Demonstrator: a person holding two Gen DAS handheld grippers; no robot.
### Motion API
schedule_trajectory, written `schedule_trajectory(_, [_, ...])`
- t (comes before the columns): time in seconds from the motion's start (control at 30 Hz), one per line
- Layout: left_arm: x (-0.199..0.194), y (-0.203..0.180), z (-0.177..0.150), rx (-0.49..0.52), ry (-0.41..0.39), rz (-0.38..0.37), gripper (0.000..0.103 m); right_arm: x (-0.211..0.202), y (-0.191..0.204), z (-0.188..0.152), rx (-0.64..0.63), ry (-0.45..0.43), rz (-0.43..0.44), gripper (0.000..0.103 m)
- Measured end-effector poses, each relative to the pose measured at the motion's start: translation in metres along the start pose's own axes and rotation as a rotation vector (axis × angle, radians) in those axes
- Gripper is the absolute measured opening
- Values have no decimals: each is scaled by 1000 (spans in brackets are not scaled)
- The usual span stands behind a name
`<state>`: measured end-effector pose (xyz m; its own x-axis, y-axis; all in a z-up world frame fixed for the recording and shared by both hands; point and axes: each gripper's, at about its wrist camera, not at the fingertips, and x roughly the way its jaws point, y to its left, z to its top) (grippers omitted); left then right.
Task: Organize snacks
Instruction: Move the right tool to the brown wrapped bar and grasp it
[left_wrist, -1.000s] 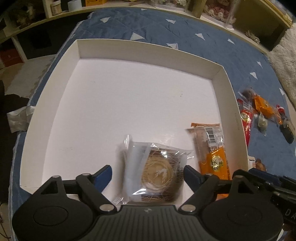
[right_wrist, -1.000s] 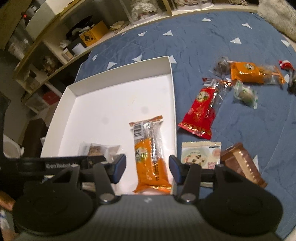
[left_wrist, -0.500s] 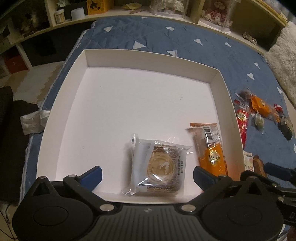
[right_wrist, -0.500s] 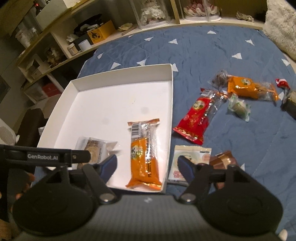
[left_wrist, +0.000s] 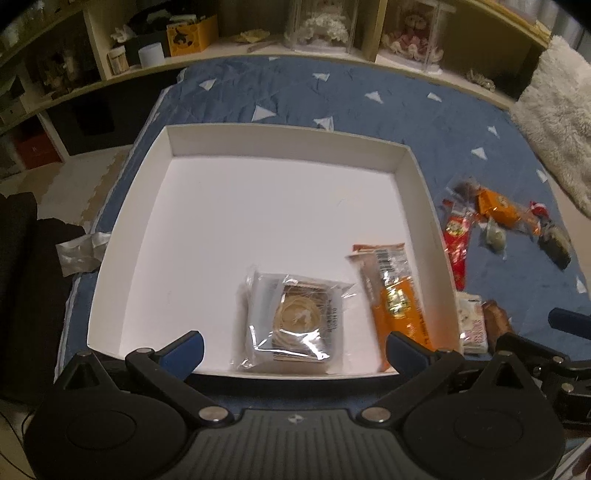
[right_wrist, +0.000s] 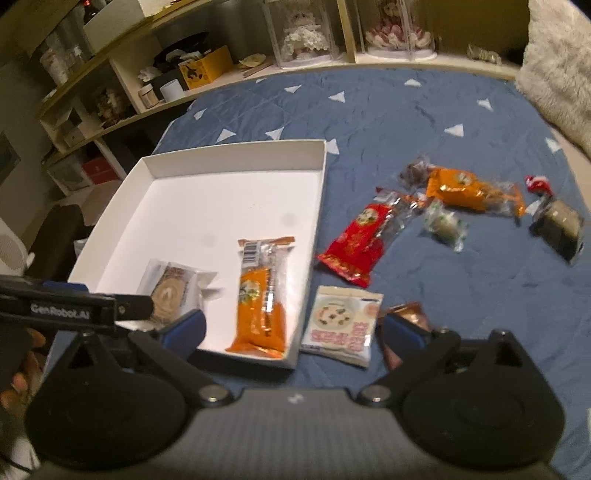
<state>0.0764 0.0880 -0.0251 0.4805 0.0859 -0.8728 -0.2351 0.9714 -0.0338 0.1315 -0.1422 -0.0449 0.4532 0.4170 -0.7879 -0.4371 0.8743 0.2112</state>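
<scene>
Both claws stand wide open and hold nothing; the left gripper (left_wrist: 293, 349) hangs over the near wall of the white box (left_wrist: 284, 142), its blue fingertips (left_wrist: 184, 349) straddling the clear-wrapped round cake (left_wrist: 295, 317) without touching it; the right gripper (right_wrist: 291, 330) hangs over the box's near right corner, and the white cookie packet (right_wrist: 341, 325) lies on the quilt between its fingers, just outside the box wall.

Inside the box, in the near right part, lie the round cake and, on its right, the long orange bar (right_wrist: 262, 297) with its barcode end toward the far wall. Outside the box, on the blue quilt (right_wrist: 424, 122), the cookie packet is nearest the wall; a brown wrapper (right_wrist: 406, 315) lies partly behind the right finger; farther right of the box lie a red packet (right_wrist: 356, 243), an orange pack (right_wrist: 469, 192), a small green-and-white sweet (right_wrist: 443, 225) and a dark block (right_wrist: 561, 225).

Judging by looks, all of these are light, crinkly film packs, slippery and soft at the sealed edges; the cookie packet probably holds brittle pieces, so a gentle pinch across its middle width seems safest; flat on a soft quilt, it may need one finger pressed down beside an edge to get under it; a grip on the seam alone could slide off.
</scene>
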Motion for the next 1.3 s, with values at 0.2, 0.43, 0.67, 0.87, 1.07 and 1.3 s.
schedule_trajectory(0.2, [-8,-21,2,-14,-34,-17,103,-20,-26,2,-30,-34,-43,102])
schedule_trajectory(0.43, [-11,-62,4,22,-66,-71,103,-33,-73,7,-4,-54,-116,102])
schedule_trajectory(0.67, [-5,-99,7,54,-71,-135,103,-30,-111,15,-52,-33,-105,102])
schedule_trajectory(0.87, [7,-129,20,60,-63,-207,103,-13,-131,16,-131,12,-66,102])
schedule_trajectory(1.07, [30,-152,33,96,-7,-272,94,14,-123,8,-249,63,-19,100])
schedule_trajectory(1.3, [64,-166,48,205,108,-313,78,45,-99,-3,-376,151,41,89])
